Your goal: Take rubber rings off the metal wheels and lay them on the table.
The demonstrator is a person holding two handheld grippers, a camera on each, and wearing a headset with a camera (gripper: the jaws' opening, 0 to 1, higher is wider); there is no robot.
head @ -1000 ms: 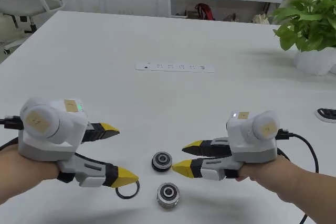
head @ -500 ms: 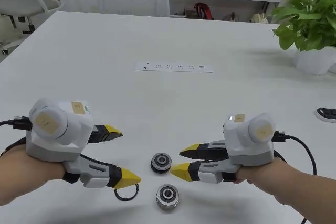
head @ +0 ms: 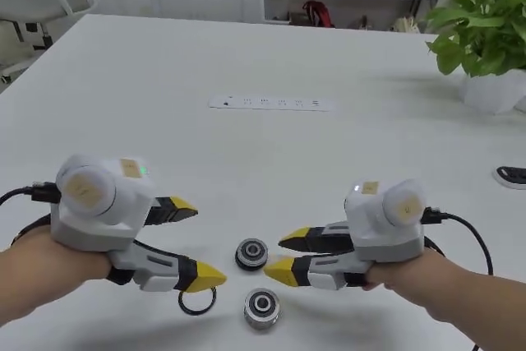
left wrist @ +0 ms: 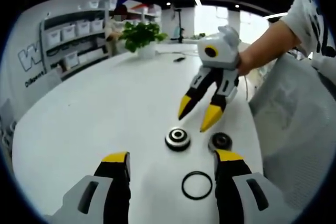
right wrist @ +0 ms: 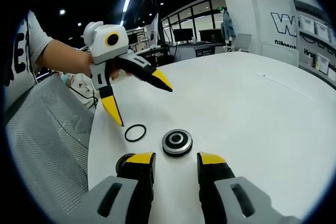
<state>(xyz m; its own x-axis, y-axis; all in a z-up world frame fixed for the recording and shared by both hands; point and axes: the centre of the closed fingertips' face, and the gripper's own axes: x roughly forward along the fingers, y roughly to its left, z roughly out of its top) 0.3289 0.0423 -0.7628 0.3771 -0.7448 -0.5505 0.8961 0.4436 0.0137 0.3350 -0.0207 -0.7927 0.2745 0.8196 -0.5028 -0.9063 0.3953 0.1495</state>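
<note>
**Rubber ring point(head: 195, 311) off and on the desk point(head: 271, 162), both grippers empty**

The rubber ring lies flat, its upper arc hidden under the lower finger of the left gripper point(head: 196, 242), whose fingers are spread wide. The far wheel point(head: 251, 253) sits just off the tips of the right gripper point(head: 281, 256), whose fingers are parted a little. The near wheel point(head: 262, 307) lies closer to the person; in the right gripper view a finger hides most of it. Whether either wheel wears a ring is hard to make out.

From the head view we look forward and down on the ring point(head: 197, 302) from well above the worktop point(head: 263, 162). Our left and right gripper views sit low near that ring point(left wrist: 197, 185) point(right wrist: 135, 132), facing each other across it; all three share it.
</note>
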